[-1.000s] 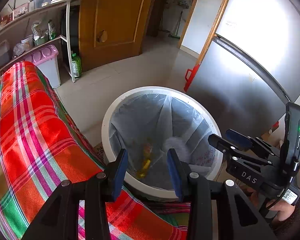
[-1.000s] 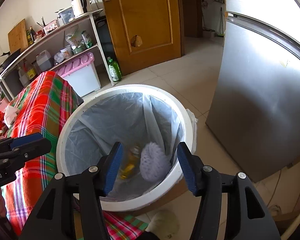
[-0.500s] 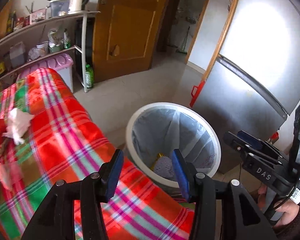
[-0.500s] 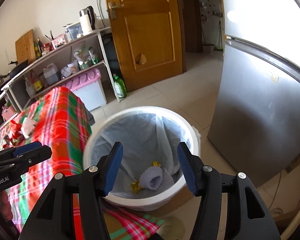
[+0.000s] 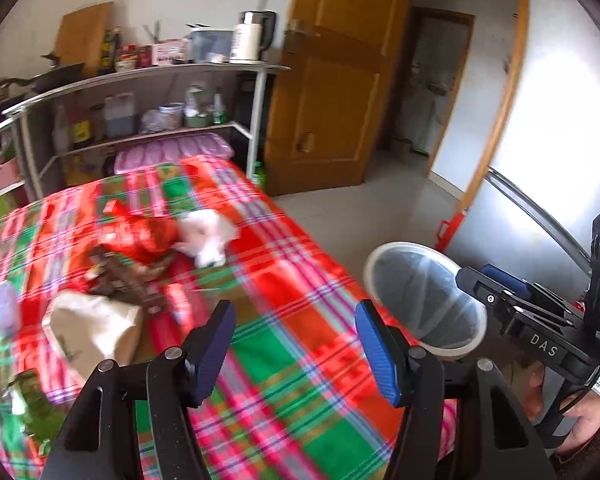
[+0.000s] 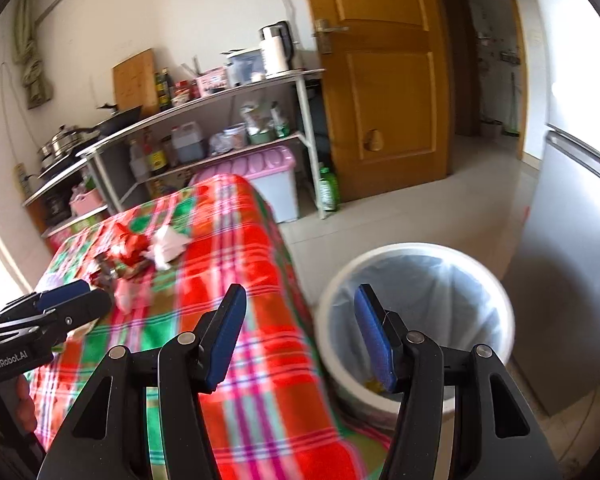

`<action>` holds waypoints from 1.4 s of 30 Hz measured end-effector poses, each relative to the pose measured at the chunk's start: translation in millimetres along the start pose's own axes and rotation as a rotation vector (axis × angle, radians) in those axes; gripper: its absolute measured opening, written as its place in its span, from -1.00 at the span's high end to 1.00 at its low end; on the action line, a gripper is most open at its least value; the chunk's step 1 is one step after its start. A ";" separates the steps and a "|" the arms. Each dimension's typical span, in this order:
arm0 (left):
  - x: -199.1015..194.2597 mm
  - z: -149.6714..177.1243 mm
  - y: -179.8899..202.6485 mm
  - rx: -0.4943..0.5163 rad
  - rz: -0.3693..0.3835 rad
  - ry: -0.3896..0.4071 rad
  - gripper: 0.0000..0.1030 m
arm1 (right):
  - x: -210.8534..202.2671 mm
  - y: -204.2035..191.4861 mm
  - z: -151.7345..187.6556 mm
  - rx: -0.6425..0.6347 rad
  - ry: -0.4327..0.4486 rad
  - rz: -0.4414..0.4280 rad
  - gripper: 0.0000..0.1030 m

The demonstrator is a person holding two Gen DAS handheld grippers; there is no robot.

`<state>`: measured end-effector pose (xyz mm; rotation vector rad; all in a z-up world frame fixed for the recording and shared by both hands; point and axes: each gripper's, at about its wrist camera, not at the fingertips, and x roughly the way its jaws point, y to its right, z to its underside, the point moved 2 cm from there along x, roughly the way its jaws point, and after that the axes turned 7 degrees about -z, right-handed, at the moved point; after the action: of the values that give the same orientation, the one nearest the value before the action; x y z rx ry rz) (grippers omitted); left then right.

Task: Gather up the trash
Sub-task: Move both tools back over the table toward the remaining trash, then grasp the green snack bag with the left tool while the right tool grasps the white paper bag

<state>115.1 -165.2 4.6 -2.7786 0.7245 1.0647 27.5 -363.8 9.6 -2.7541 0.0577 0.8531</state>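
Both grippers hover over the edge of a table under a red and green plaid cloth (image 5: 300, 392). My left gripper (image 5: 296, 344) is empty and its jaws are opening. My right gripper (image 6: 300, 332) is open and empty, between the table and the white lined trash bin (image 6: 416, 248). The bin holds some yellow trash at its bottom. Farther back on the cloth lie a crumpled white tissue (image 5: 208, 236), a red wrapper (image 5: 140, 236), a dark brown wrapper (image 5: 124, 276), a tan paper bag (image 5: 96, 328) and a green wrapper (image 5: 32, 400). The tissue (image 6: 166, 246) also shows in the right wrist view.
A metal shelf (image 6: 228, 92) with a kettle, bottles and pots runs along the far wall. A pink-lidded box (image 6: 268, 164) and a green bottle (image 6: 328, 188) stand under it. A wooden door (image 6: 384, 80) is behind, a grey fridge (image 6: 572, 280) right of the bin.
Both grippers have risen and swung left, from above the bin to over the table. The left jaws have spread wider. The trash on the cloth has come into view.
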 end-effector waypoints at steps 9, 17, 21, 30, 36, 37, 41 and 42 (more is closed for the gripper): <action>-37.3 20.1 -94.4 -0.109 -0.176 0.009 -0.36 | 44.2 -85.7 6.6 -0.102 -0.080 -0.198 -0.11; -53.6 49.5 -159.2 -0.233 -0.271 -0.023 -0.38 | 80.5 -149.2 17.1 -0.174 -0.157 -0.321 -0.11; -60.1 60.0 -176.8 -0.265 -0.278 -0.026 -0.43 | 92.3 -169.0 19.4 -0.202 -0.176 -0.341 -0.11; -56.3 72.5 -196.1 -0.293 -0.265 -0.066 -0.46 | 125.0 -196.2 17.1 -0.259 -0.230 -0.384 -0.11; -44.3 74.9 -200.3 -0.299 -0.255 -0.095 -0.46 | 147.5 -218.0 8.2 -0.311 -0.251 -0.415 -0.11; -42.4 75.2 -201.4 -0.302 -0.253 -0.098 -0.46 | 148.2 -220.3 8.1 -0.322 -0.252 -0.423 -0.11; -35.5 76.5 -203.6 -0.317 -0.243 -0.117 -0.46 | 166.0 -228.1 4.1 -0.341 -0.276 -0.449 -0.11; -34.2 76.4 -203.1 -0.313 -0.242 -0.120 -0.46 | 170.9 -228.7 3.8 -0.337 -0.285 -0.451 -0.11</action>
<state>139.0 46.4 -49.7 -2.9174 0.2148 1.3790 192.6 -135.4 -36.2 -2.7233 -0.7936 1.1894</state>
